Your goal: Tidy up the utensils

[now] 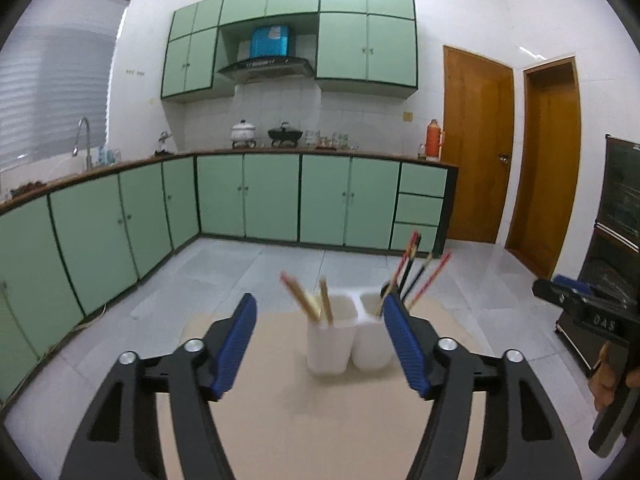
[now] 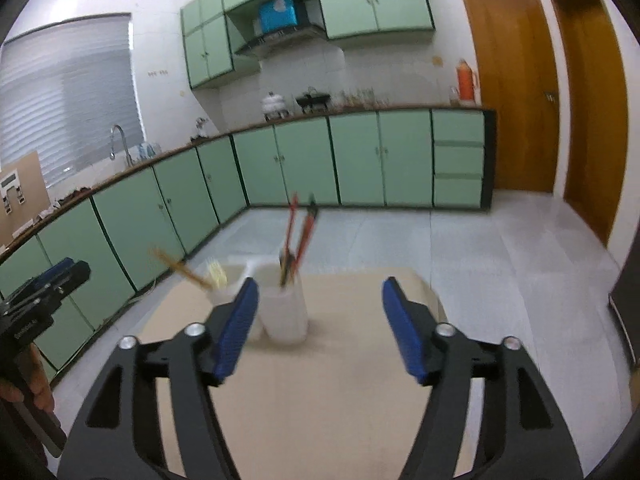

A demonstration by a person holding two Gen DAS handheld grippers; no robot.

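A white two-cup utensil holder (image 1: 344, 336) stands on a beige table (image 1: 288, 432). Its left cup holds wooden chopsticks (image 1: 308, 300); its right cup holds red and black chopsticks (image 1: 416, 272). My left gripper (image 1: 320, 344) is open and empty, its blue pads either side of the holder, short of it. In the right wrist view the holder (image 2: 280, 308) sits left of centre with red and black chopsticks (image 2: 298, 236) and wooden ones (image 2: 180, 268). My right gripper (image 2: 316, 328) is open and empty above the table (image 2: 320, 400).
The other gripper shows at the right edge (image 1: 592, 312) of the left view and at the left edge (image 2: 40, 292) of the right view. Green kitchen cabinets (image 1: 248, 196), a tiled floor (image 1: 224, 268) and wooden doors (image 1: 476, 144) lie beyond the table.
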